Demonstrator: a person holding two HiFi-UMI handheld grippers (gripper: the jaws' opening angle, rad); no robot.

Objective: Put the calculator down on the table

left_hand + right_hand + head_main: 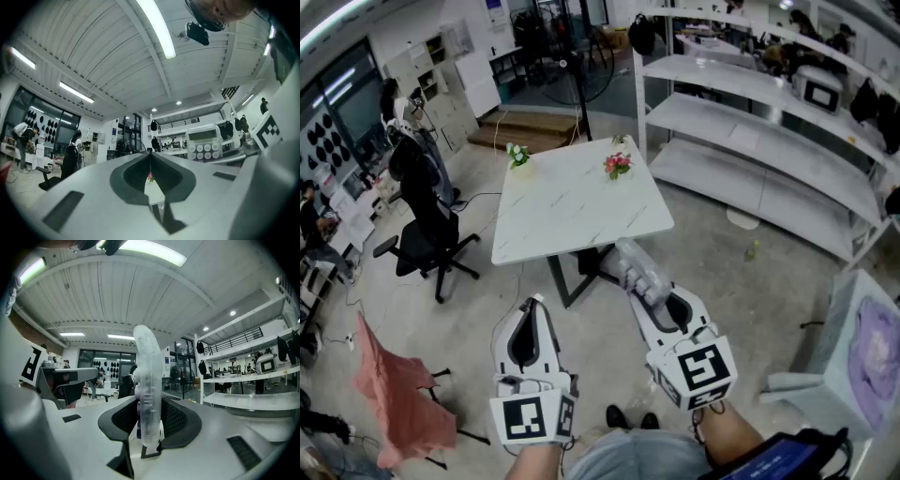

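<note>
Two hand-held grippers are in view, one per hand, each with one marker cube at its back end. The left hand-held gripper (532, 309) is empty: in the left gripper view its jaws meet in a thin line (151, 157) with nothing between them. The right hand-held gripper (652, 295) is clamped on the one calculator (636, 263). In the right gripper view the calculator (147, 380) stands edge-on and upright, with a dark jaw pad pressed to each side. The left gripper view catches its face (204, 143), with a pale display above rows of round keys.

In the head view the calculator is in the air, just short of the near edge of the single white marble-patterned table (572, 211), and does not rest on it. Two small flower pots stand at the table's far side, well apart: one with white blooms (518, 156) near the left corner and one with red blooms (618, 165) further right.

Around the table are one black office chair (427, 234) to the left, one chair draped in pink cloth (394, 394) at lower left, and one white shelving unit (759, 131) with three shelves on the right. One purple cloth (877, 356) lies on a white surface at the right edge.
</note>
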